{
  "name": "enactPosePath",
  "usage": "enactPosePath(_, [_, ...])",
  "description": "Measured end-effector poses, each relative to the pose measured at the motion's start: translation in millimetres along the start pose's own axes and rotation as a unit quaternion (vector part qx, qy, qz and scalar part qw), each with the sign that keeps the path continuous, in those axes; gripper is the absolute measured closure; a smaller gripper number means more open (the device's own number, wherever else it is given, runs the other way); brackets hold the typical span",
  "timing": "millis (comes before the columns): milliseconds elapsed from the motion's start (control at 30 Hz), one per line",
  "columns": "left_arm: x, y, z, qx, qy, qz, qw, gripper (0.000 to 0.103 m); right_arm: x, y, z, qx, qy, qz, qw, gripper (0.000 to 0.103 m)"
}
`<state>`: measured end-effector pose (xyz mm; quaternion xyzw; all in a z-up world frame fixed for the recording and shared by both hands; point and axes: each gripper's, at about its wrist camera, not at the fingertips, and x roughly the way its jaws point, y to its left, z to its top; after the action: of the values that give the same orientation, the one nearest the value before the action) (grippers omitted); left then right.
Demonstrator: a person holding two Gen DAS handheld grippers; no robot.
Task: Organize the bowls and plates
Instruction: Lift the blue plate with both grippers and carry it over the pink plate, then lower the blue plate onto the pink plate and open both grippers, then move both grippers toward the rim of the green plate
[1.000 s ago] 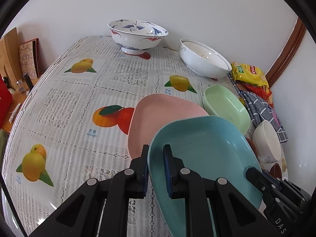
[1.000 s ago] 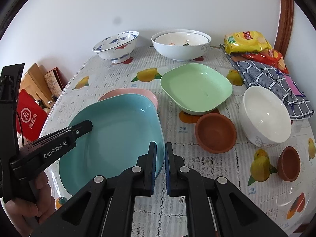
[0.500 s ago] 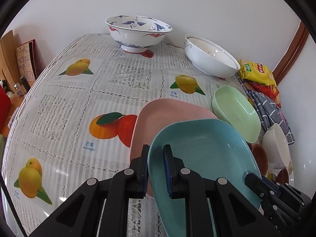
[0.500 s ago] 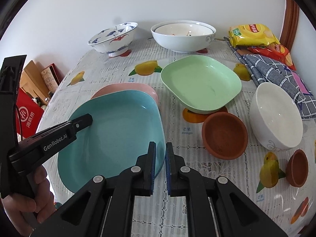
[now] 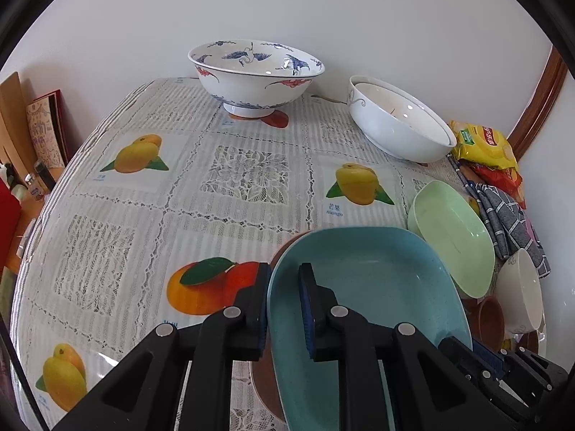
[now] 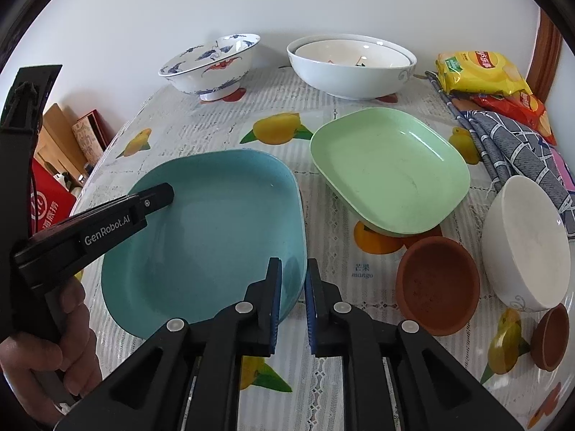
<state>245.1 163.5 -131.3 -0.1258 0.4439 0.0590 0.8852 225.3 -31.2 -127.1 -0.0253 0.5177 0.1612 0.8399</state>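
A teal plate (image 5: 366,287) (image 6: 215,222) lies over a pink plate, of which only a dark sliver (image 5: 264,380) shows under its left rim. My left gripper (image 5: 284,305) is shut on the teal plate's left rim. My right gripper (image 6: 291,298) is shut on its right rim. A light green plate (image 6: 388,168) (image 5: 452,237) sits to the right. A blue-patterned bowl (image 5: 255,72) (image 6: 212,61) and nested white bowls (image 5: 399,125) (image 6: 352,64) stand at the back.
A large brown bowl (image 6: 436,289), a small brown bowl (image 6: 550,336) and a white bowl (image 6: 524,244) sit at the right. Snack packets (image 6: 478,72) and a checked cloth (image 6: 517,147) lie at the back right. The fruit-print tablecloth (image 5: 143,215) ends at the left edge.
Both grippers moved the teal plate forward and down over the pink plate, which is now almost fully covered. The back bowls look nearer.
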Motion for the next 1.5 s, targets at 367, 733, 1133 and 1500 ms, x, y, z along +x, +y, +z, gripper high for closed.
enactPosePath(367, [11.2,2.3,4.5,0.002,0.010,0.001,0.9999,0.085,13.7,6.6,-2.6,-0.022,0.022,0.011,0.999,0.086])
enactPosePath(733, [-10.8,0.3,-3.0,0.029,0.009,0.047,0.9984,0.059,-3.4,7.3,-6.2,-0.031,0.015,0.017,0.999,0.071])
enactPosePath(1133, [-54.7,-24.9,-8.2,0.039,-0.016,0.041,0.9983,0.059,-59.7,-22.0,-9.0,-0.017,-0.042,0.003,0.999,0.051])
enactPosePath(1500, [-79.7,-74.3,-4.2,0.061,-0.037,0.029,0.9970,0.059,-97.8,-74.8,-3.8,0.027,-0.088,-0.030,0.995,0.047])
